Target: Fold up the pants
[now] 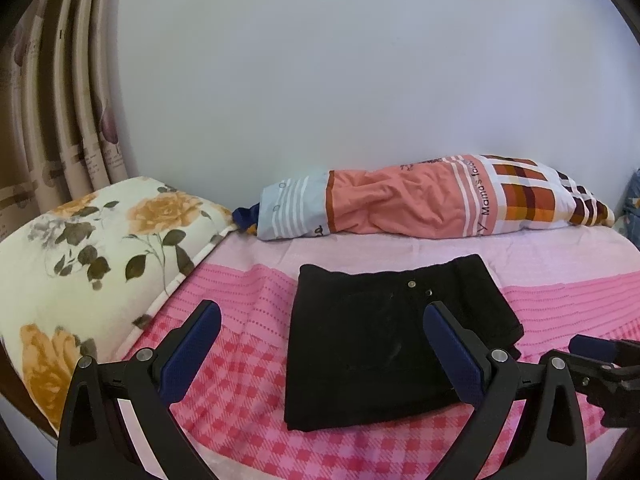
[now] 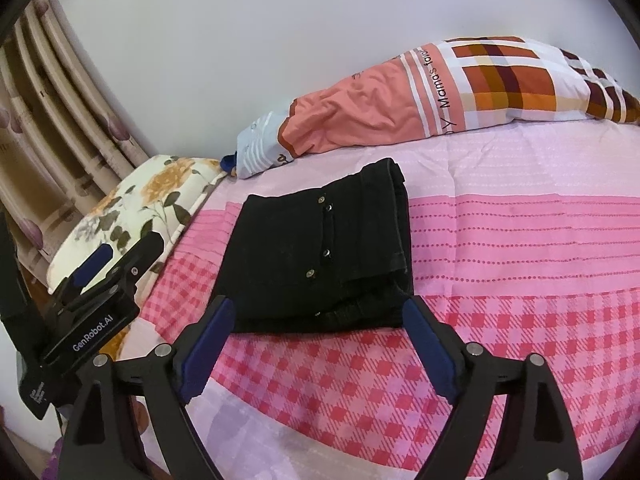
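Currently my left gripper and right gripper both stand wide apart, holding nothing. Folded black pants lie on the bed at 12 o'clock, just beyond both.
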`<state>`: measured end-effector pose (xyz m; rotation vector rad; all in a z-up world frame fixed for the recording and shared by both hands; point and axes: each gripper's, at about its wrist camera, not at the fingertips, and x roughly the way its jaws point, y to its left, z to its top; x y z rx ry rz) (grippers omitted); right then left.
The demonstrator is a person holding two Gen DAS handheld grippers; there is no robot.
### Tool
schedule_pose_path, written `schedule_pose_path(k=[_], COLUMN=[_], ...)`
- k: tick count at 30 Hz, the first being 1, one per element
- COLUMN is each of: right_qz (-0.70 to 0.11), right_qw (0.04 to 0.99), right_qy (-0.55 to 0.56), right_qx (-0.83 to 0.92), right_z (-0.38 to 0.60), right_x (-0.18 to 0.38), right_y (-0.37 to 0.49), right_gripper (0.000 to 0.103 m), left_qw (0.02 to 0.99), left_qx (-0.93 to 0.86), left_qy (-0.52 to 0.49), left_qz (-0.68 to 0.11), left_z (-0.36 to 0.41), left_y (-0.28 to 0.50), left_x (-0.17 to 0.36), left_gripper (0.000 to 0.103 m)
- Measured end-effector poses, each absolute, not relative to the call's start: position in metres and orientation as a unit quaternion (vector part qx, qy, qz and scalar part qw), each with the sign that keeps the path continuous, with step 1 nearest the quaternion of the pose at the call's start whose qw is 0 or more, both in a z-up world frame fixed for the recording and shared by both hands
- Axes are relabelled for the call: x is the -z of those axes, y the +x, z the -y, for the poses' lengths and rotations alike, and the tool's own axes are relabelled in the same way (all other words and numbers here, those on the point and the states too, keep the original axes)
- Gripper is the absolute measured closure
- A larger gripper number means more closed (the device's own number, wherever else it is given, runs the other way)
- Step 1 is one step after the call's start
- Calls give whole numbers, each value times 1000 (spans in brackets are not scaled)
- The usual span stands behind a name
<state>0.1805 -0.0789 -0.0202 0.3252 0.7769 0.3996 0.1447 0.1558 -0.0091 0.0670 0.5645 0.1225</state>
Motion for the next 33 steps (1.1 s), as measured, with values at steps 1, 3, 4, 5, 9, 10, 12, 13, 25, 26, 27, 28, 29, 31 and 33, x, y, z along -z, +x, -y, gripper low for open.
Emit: schedule_pose_path(k=[1, 3, 4, 5, 9, 10, 12, 13, 25, 26, 27, 28, 29, 31, 33], right_qz=[-373, -369, -366, -364, -364, -364, -367, -370, -385, -386, -388, -390, -391, -390, -391], right_qw=[896, 900, 904, 906, 906, 906, 905, 903, 897, 896, 896, 894, 894, 894, 894], right_qy=[152, 142, 134, 129, 125, 125, 125, 127, 135, 135, 136, 137, 139, 139, 139], right_qx=[-189, -183, -177, -173, -178, -177, -178, -177, -171, -171, -170, -170, -170, -169, -171], right_z=[78, 75, 73, 72, 68, 68, 68, 68, 68, 67, 67, 67, 67, 67, 67], right_x=[20, 19, 19, 18, 18, 18, 19, 20, 25, 26, 27, 28, 28, 28, 28], right_y=[180, 178, 177, 176, 175, 175, 175, 175, 178, 177, 177, 177, 177, 176, 177], right_gripper=[19, 19, 19, 19, 18, 18, 17, 17, 16, 16, 16, 16, 16, 16, 16], left_qw=[958, 958, 959, 960, 970, 972, 973, 972, 959, 959, 959, 958, 956, 954, 954], left_qx=[-60, -62, -60, -59, -31, -23, -27, -38, -79, -80, -77, -76, -80, -91, -84], left_qy=[32, 28, 26, 22, -17, -28, -49, -47, -3, 0, 1, 4, 8, 13, 12], left_qz=[-280, -278, -276, -274, -241, -234, -223, -229, -273, -273, -273, -276, -281, -285, -286], left_z=[-157, -160, -161, -162, -172, -174, -178, -179, -175, -175, -174, -174, -173, -173, -173], left_y=[146, 147, 149, 149, 142, 142, 140, 142, 150, 149, 149, 149, 149, 149, 149], left_x=[10, 12, 14, 14, 15, 15, 16, 16, 21, 20, 19, 19, 18, 17, 16], left_gripper=[2, 2, 2, 2, 2, 2, 0, 0, 0, 0, 0, 0, 0, 0, 0])
